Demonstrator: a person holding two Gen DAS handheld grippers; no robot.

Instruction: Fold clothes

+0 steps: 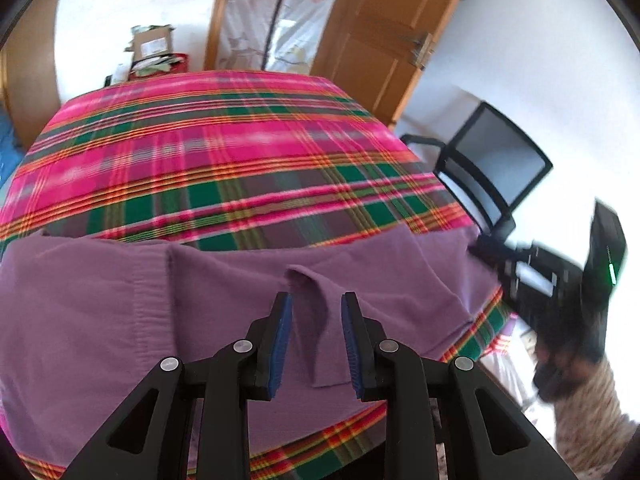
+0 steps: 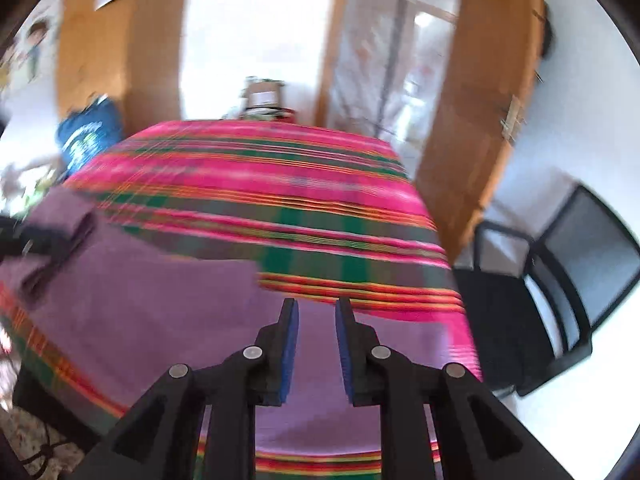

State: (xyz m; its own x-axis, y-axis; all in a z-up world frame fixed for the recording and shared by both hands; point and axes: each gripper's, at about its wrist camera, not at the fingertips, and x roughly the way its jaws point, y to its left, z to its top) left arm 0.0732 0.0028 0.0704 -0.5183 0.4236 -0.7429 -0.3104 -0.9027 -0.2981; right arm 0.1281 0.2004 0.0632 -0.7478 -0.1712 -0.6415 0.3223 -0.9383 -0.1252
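A desk (image 1: 224,148) fills most of the room's middle, draped in a bright plaid cloth (image 2: 280,200) of hot pink, green and thin orange-yellow stripes, woven flat and hanging over the rounded edge. Across the near part of that cloth lies a purple garment (image 1: 120,300), soft and matte like a knit, spread mostly flat with a ribbed band running down one side and a few shallow folds. Near its middle a narrow flap of the same purple fabric stands up in a ridge. Behind the desk stand a warm brown wooden door (image 1: 372,36) with a metal handle, white walls, and a cardboard box (image 1: 154,46) on the far side. A black chair (image 1: 496,168) with a grey mesh back sits off the desk's right corner. The left tool (image 1: 316,300), black plastic arms with blue ribbed pads, has its jaws partly spread on either side of the raised flap; the pads do not press the fabric. The right tool (image 2: 316,304), of the same build, hangs over the garment's near right part with its jaws a little apart and nothing between them; that view is blurred. In the left view the right tool shows as a dark smear with a green light, beside a speckled woolly sleeve (image 1: 584,412).
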